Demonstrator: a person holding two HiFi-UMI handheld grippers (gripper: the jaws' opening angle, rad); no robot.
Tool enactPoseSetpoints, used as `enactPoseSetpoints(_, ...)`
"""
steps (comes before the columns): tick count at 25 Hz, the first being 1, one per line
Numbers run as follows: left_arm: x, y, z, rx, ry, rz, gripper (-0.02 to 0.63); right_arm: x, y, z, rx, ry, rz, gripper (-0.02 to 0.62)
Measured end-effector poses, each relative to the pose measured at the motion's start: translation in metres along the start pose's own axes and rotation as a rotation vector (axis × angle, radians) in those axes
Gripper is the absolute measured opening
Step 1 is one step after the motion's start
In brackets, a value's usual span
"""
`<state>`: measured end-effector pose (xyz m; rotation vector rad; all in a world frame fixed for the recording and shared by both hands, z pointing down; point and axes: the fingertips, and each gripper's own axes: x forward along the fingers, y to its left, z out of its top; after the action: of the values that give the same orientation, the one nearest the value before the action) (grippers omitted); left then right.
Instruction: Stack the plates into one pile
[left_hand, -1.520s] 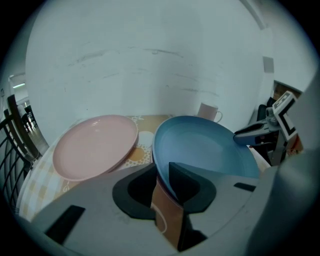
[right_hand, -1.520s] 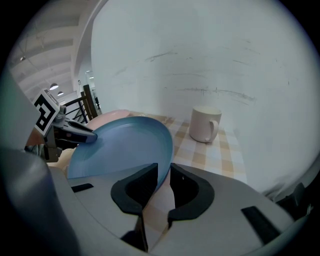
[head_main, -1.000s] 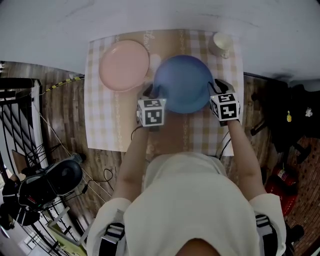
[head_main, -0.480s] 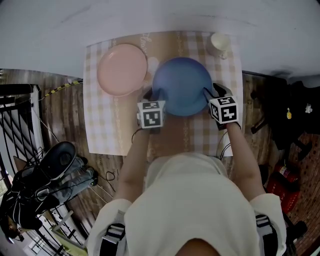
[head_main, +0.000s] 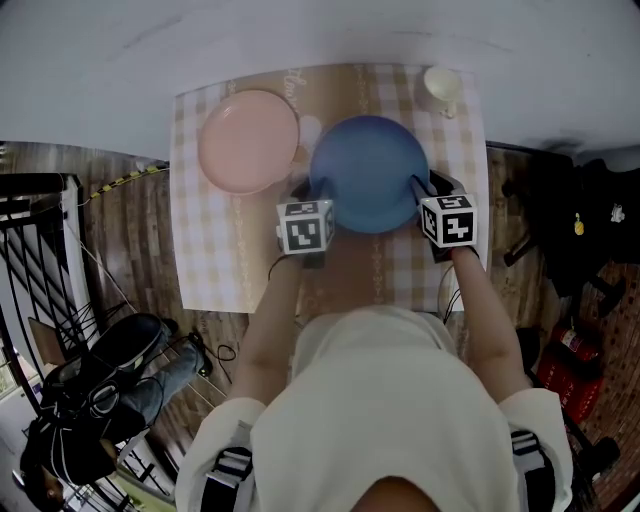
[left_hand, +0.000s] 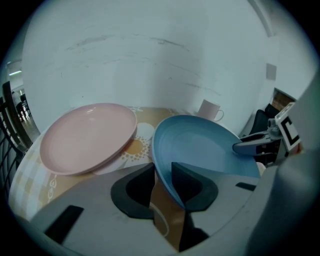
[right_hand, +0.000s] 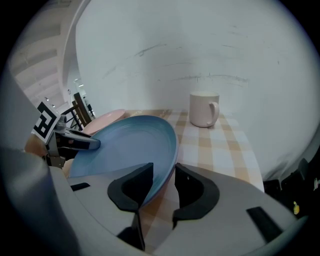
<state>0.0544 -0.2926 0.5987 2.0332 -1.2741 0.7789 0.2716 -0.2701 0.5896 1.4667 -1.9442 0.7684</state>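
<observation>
A blue plate (head_main: 368, 172) lies at the middle of the checked tablecloth (head_main: 210, 240), with a pink plate (head_main: 248, 140) just to its left. My left gripper (head_main: 310, 190) is at the blue plate's left rim and my right gripper (head_main: 428, 188) at its right rim. In the left gripper view the blue plate's (left_hand: 200, 145) rim runs between the jaws of that gripper (left_hand: 162, 172). The right gripper view shows the same for the blue plate (right_hand: 125, 150) and that gripper (right_hand: 164, 175). Both pairs of jaws have just been closing on the rim.
A cream mug (head_main: 441, 87) stands at the table's far right corner, behind the blue plate. A white wall runs along the table's far edge. Wooden floor lies on both sides, with a black railing (head_main: 30, 230) at left and dark clutter (head_main: 580, 240) at right.
My right gripper has edged inward onto the blue plate's right rim. The plates and my left gripper stay about where they were. A passer-by's legs have shifted across the floor at lower left.
</observation>
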Motion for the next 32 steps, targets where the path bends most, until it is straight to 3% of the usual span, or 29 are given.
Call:
enactPoseSetpoints(18,-0.044,0.058,0.002,-0.016,-0.058,0.025,0.094,-0.003,0.063,0.033,-0.048,-0.071,0.013,0.101)
enactPoseSetpoints(32,-0.078,0.138,0.013,-0.014,-0.110,0.072,0.094,0.018,0.140,0.075,-0.106,-0.121,0.051,0.101)
